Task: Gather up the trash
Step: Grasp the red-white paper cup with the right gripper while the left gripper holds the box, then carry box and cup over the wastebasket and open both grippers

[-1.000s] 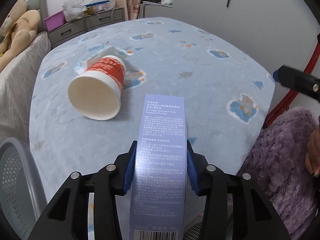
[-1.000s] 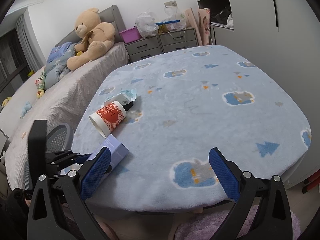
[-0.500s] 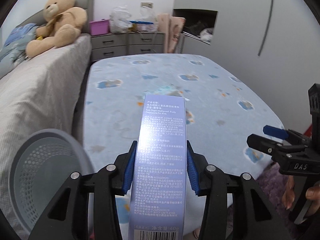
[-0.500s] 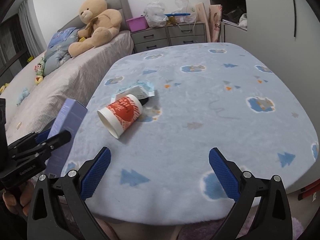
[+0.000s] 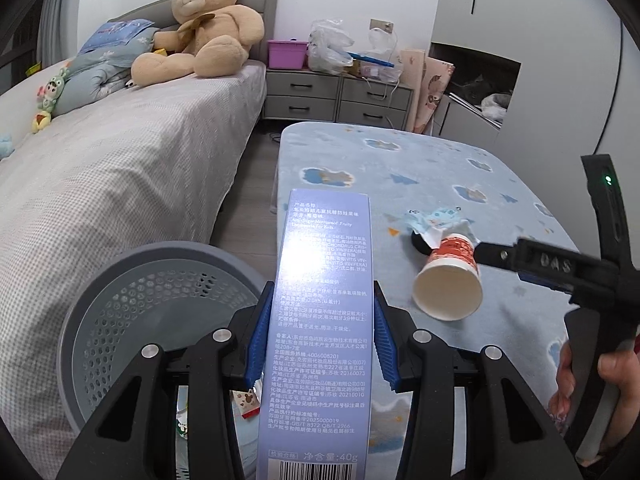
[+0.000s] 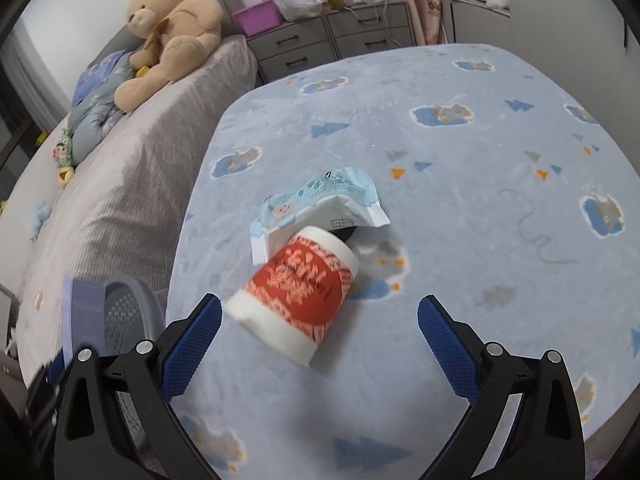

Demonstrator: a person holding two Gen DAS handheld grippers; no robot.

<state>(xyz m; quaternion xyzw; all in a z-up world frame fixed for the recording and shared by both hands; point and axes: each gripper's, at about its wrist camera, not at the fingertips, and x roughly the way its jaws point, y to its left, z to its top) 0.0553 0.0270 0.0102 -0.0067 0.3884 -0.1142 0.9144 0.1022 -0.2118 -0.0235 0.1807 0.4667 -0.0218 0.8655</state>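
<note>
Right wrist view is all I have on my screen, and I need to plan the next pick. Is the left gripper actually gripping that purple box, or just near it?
Observer: Yes, the left gripper is shut on the purple box; both blue pads press its long sides.
Operator: Is anything already in the grey bin?
Observer: The left wrist view looks into the grey bin: small wrappers lie at its bottom, below the gripper.
Operator: Is the paper cup empty?
Observer: The paper cup lies on its side with its mouth towards the left camera, and the inside looks bare white.
</note>
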